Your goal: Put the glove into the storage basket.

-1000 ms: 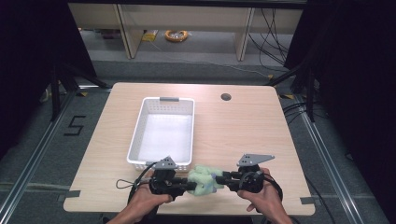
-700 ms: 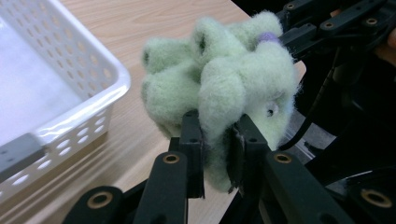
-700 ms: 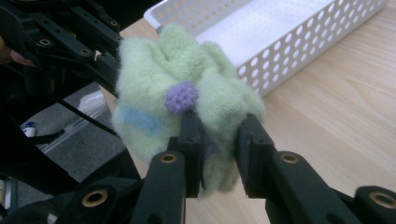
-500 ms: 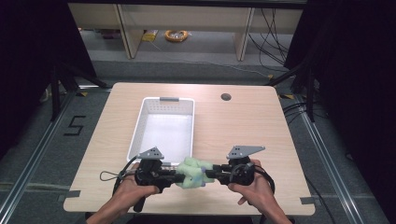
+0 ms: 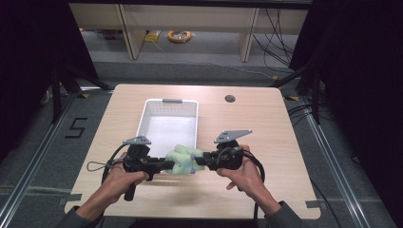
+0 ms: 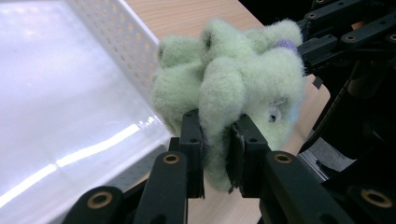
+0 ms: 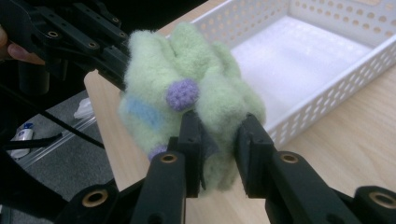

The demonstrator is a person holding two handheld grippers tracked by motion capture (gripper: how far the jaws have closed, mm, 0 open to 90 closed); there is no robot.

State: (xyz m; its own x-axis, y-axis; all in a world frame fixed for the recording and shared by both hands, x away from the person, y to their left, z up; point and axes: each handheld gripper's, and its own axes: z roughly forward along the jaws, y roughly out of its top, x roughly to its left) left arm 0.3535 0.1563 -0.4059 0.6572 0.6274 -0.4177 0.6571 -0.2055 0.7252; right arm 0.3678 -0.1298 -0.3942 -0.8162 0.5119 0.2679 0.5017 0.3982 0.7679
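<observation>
High view has the wooden tabletop (image 5: 266, 128) as the biggest thing before me, with the white perforated basket (image 5: 168, 102) standing on it toward my left of centre; just at the basket's near edge hangs the green plush toy (image 5: 183, 159), lifted clear of the wood between my 2 tools; my left tool (image 5: 164, 165) pinches 1 fuzzy fold of it, jaws drawn narrow on the fabric, and my right tool (image 5: 198, 161) bites the opposite side the same way; left gripper view shows the toy (image 6: 233, 88) right beside the basket wall (image 6: 121, 42); right gripper view shows its small purple knob (image 7: 182, 93) just above my jaws; I judge I am mid-carry, toy on its way to the basket; next I need to bring both hands forward over the rim together, then let go with both at once so it drops inside.
</observation>
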